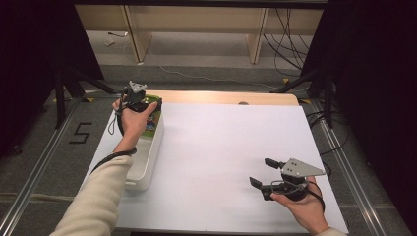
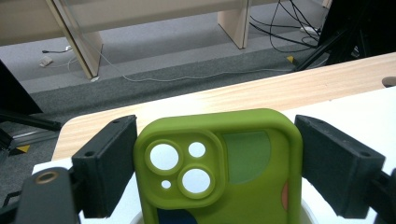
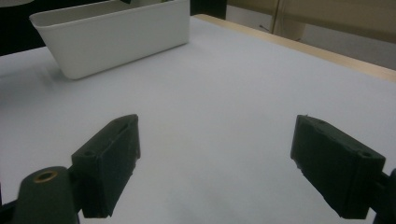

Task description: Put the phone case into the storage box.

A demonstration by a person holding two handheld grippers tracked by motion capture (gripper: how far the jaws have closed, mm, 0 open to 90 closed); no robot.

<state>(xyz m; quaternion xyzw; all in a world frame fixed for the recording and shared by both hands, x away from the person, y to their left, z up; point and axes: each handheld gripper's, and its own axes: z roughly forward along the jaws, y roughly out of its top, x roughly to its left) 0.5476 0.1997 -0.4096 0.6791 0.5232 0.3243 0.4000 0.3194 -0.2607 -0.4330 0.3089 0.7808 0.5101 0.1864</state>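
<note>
Gripping the green phone case [image 2: 219, 172] with my left gripper [image 2: 217, 163], I see both black jaws pressed against its sides, the case standing upright over the far end of the white bin [image 1: 147, 157] at the table's [image 1: 221, 147] left edge. My right gripper [image 1: 263, 172] hovers low over the bare white tabletop, well apart from the bin, jaws wide with nothing between them
</note>
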